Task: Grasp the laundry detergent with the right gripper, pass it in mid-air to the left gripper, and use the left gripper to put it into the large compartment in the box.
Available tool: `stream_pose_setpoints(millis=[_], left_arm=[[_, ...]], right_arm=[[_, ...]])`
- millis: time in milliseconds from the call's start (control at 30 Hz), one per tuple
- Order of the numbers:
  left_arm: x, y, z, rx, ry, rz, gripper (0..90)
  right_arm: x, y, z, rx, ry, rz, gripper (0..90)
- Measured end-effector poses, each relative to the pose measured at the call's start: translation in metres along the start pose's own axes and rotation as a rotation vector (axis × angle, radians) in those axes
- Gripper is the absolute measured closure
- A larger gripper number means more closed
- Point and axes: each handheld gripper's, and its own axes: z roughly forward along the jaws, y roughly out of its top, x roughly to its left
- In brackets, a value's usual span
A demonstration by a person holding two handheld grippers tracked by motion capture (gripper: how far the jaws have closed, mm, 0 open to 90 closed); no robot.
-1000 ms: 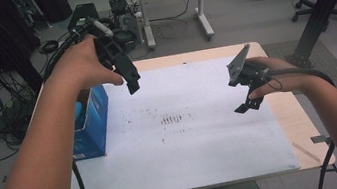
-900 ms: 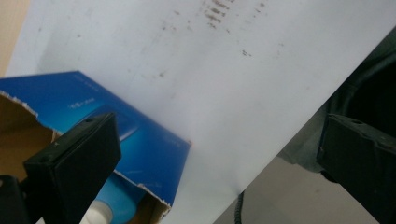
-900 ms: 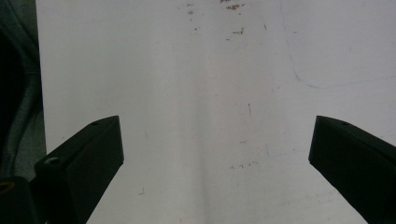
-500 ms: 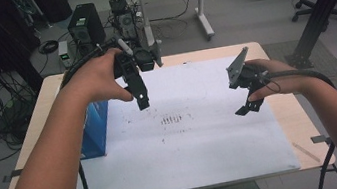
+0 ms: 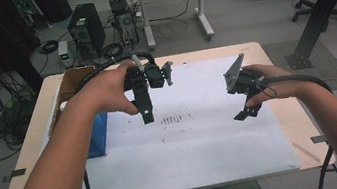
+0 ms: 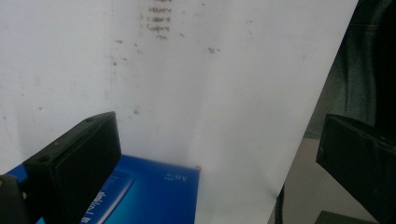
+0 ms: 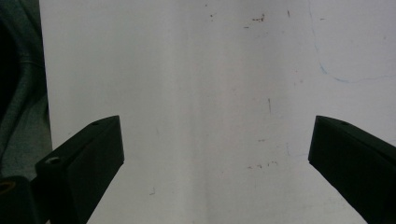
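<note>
Overhead, two tongs, left (image 5: 146,109) and right (image 5: 249,107), hang wide open, empty; one blue box (image 5: 98,140) beside the left, nothing between them

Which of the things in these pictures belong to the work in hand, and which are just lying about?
In the job:
- left tool, open, held above the sheet
- right tool, open, empty
- glossy blue rectangular box at the sheet's left edge, nearest the left tool
- white paper sheet covering the table

Lying about:
- open brown cardboard box at the table's far left
- black computer tower on the floor
</note>
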Motion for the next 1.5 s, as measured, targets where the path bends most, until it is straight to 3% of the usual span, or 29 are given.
stream_pose_setpoints(millis=[367,800,1500], left_arm=[[0.002,0.008,0.01,-0.006,0.0,0.044,0.2],[0.011,0.004,0.015,0.004,0.0,0.035,0.3],[0.012,-0.002,0.015,-0.012,0.009,0.029,0.2]], right_arm=[[-0.004,-0.005,0.002,0.017,0.004,0.006,3.4],[-0.014,-0.001,-0.001,0.036,0.006,0.002,3.6],[-0.014,0.003,-0.001,0.042,0.009,-0.001,3.7]])
